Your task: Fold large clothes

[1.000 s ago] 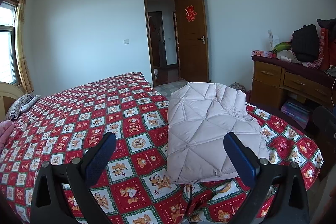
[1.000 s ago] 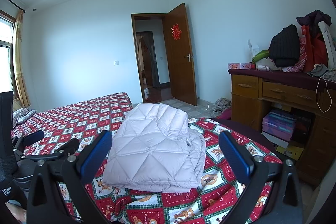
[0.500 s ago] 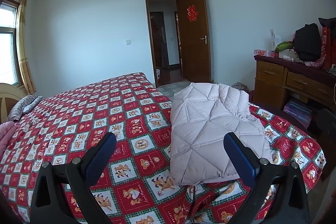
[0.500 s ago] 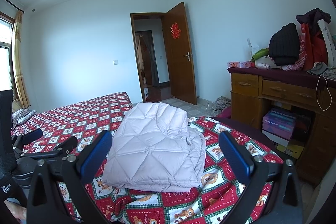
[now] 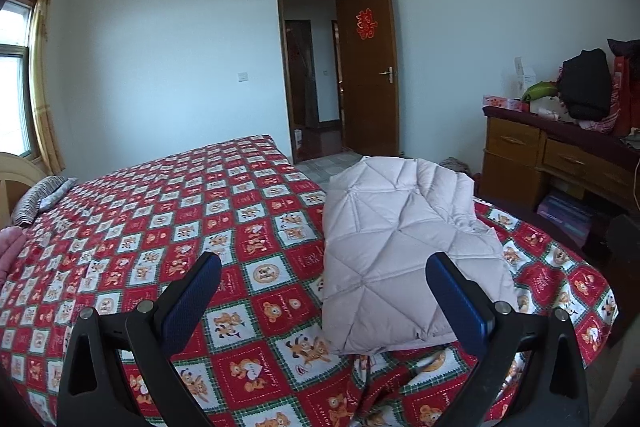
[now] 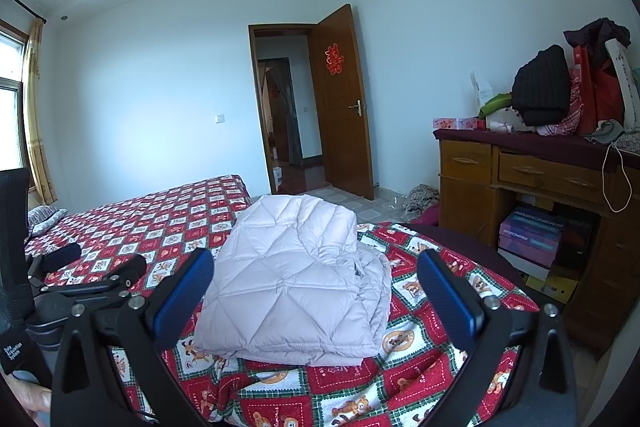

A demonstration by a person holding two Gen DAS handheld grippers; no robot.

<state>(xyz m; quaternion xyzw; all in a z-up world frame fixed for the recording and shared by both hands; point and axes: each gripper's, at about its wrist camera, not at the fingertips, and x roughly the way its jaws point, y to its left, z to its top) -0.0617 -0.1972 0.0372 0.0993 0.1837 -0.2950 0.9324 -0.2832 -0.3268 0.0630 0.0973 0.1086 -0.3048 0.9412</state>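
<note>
A pale pink quilted down jacket lies folded in a neat rectangle near the foot corner of the bed; it also shows in the right wrist view. My left gripper is open and empty, held back from the jacket's near left edge. My right gripper is open and empty, held back in front of the jacket's near edge. The left gripper shows at the left of the right wrist view, apart from the jacket.
The bed has a red checked cartoon sheet. A striped pillow lies at its head. A wooden dresser piled with clothes and bags stands to the right, boxes beneath. An open door is behind.
The left wrist view has shifted slightly, so the jacket sits a little more to the right. Both grippers stay open and the jacket has not moved.
</note>
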